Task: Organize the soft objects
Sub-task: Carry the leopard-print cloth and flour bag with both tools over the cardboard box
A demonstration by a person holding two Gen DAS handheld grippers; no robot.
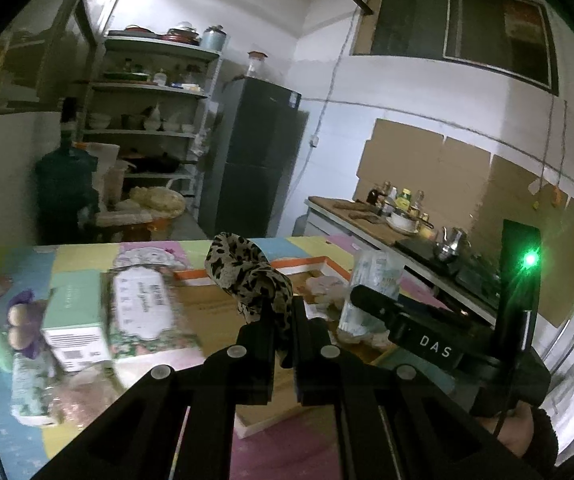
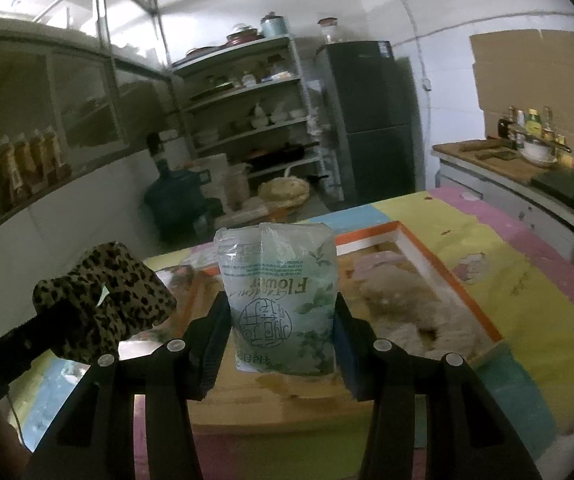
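Note:
My left gripper (image 1: 283,320) is shut on a leopard-print cloth (image 1: 247,276), held above the orange-rimmed wooden tray (image 1: 223,312). The cloth also shows at the left of the right wrist view (image 2: 107,300). My right gripper (image 2: 283,328) is shut on a pale green tissue pack printed "Flower" (image 2: 283,300), held upright over the tray (image 2: 411,252). That pack also shows in the left wrist view (image 1: 371,292). A beige plush (image 2: 407,312) lies in the tray.
On the colourful table mat (image 1: 19,264), left of the tray, lie a floral wipes pack (image 1: 143,308), a mint box (image 1: 75,316) and a purple-green plush toy (image 1: 19,320). Behind are shelves (image 2: 247,120), a fridge (image 2: 371,120), a water jug (image 2: 175,196) and a counter (image 2: 507,160).

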